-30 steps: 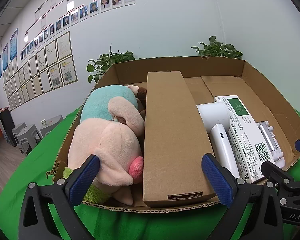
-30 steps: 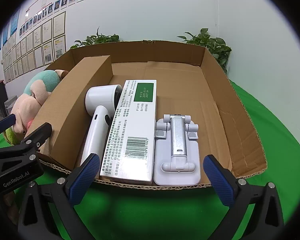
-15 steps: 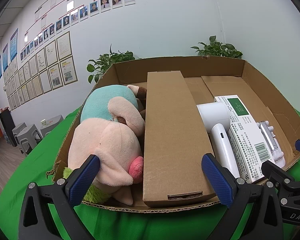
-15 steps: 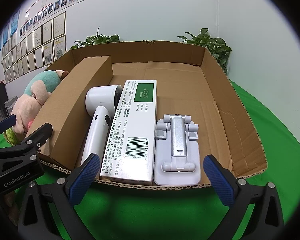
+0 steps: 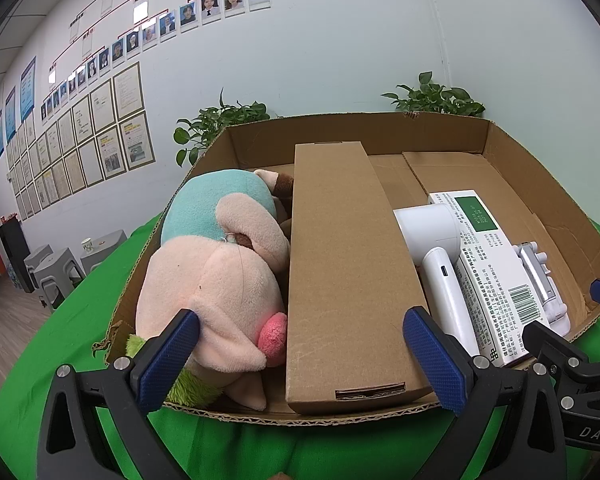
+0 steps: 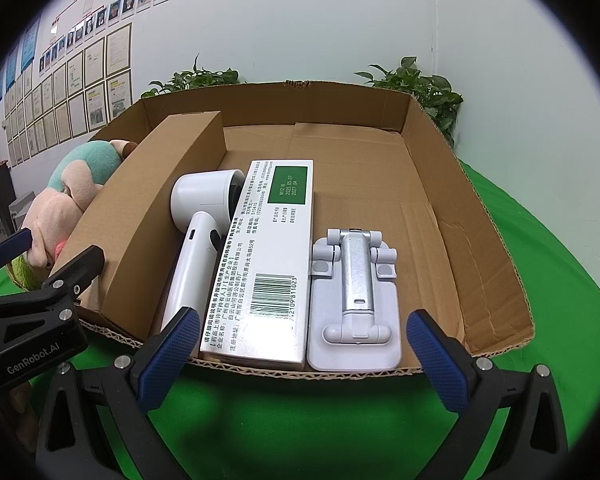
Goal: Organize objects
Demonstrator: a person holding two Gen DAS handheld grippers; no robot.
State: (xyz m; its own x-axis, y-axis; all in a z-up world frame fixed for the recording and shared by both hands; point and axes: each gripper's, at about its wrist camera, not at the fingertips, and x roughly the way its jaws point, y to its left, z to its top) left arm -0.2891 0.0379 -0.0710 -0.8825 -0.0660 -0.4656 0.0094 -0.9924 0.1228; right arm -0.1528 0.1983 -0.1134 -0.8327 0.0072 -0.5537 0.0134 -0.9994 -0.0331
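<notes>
Left gripper (image 5: 300,360) and right gripper (image 6: 304,354): jaws wide apart, empty, lower frame, before cardboard tray (image 6: 480,208) holding plush toy (image 5: 216,276), white box (image 6: 268,256).

White carton (image 6: 274,256), green panel: read "M1216", "2025 05 07", "2027 04"
White carton, barcode: ended "811023"
Left claw (image 6: 24,320) body: read "GenRobot.AI"
Right claw (image 5: 588,400) body: read "DAS"

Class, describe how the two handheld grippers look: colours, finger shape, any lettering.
Both the left gripper and the right gripper have black angular frames with silver screws and blue textured finger pads. One body reads "GenRobot.AI", another "DAS".
</notes>
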